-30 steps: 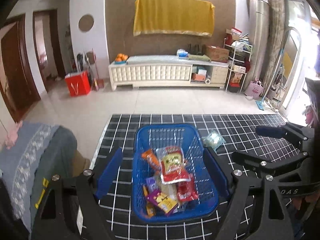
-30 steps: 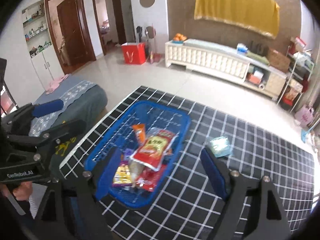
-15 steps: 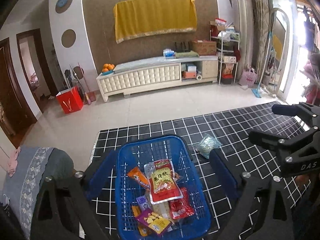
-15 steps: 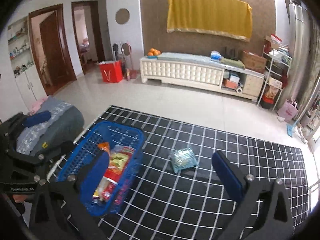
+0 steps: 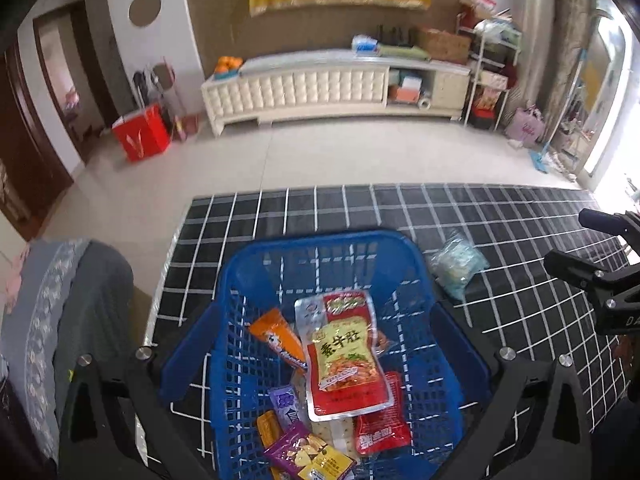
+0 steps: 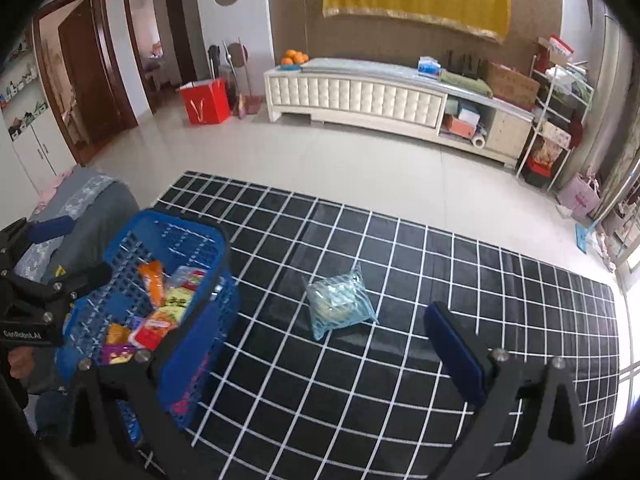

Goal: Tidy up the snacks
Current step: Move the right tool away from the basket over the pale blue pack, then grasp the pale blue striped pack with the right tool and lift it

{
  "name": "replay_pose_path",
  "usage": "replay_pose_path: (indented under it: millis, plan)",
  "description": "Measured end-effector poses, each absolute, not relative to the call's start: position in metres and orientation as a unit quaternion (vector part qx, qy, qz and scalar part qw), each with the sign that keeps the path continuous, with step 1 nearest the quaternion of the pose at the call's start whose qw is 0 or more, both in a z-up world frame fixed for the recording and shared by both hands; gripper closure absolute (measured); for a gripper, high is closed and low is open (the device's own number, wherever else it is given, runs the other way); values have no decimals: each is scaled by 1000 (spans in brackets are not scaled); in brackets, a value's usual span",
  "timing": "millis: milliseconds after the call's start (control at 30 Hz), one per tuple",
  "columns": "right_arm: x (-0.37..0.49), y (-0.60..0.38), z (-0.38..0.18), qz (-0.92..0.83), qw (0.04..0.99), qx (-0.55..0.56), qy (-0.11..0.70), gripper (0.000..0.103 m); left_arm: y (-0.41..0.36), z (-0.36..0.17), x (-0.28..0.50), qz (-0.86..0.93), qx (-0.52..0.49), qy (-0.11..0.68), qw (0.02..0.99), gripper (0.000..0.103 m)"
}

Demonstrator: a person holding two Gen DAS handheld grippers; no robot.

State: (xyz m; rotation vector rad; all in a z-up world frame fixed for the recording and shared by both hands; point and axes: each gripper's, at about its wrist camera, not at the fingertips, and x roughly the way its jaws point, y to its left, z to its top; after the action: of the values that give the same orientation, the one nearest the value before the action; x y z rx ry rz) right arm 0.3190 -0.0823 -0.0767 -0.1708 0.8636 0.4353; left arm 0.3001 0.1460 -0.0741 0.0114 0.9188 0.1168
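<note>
A blue plastic basket [image 5: 320, 238] stands on a black grid mat [image 5: 500, 216] and holds several snack packets. A red-and-yellow pouch [image 5: 344, 356] lies on top, with an orange packet [image 5: 280, 336] and a purple one [image 5: 304, 452] beside it. My left gripper [image 5: 326, 352] hovers over the basket, its jaws opening wide and gripping nothing. A clear teal packet [image 6: 340, 304] lies alone on the mat, right of the basket [image 6: 168, 216]. My right gripper [image 6: 326, 348] is open above the mat, just short of that packet and not touching it.
A grey seat with a lace cover [image 5: 60, 320] stands at the mat's left edge. Across the tiled floor are a white low cabinet [image 6: 360, 96], a red bag [image 6: 204, 100] and a shelf rack [image 6: 560, 112]. A hand [image 6: 20, 360] holds the left gripper.
Both grippers opened wider. The left one came down closer over the basket. The right one swung from over the basket to the right, so the teal packet now lies ahead between its fingers.
</note>
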Motion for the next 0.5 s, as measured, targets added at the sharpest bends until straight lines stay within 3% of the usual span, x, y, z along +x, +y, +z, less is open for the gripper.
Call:
replay_pose_path:
  millis: [500]
  plan:
    - [380,-71,-177,219,831,-105,500,0,166,-147,347,103,-45,503,857,0]
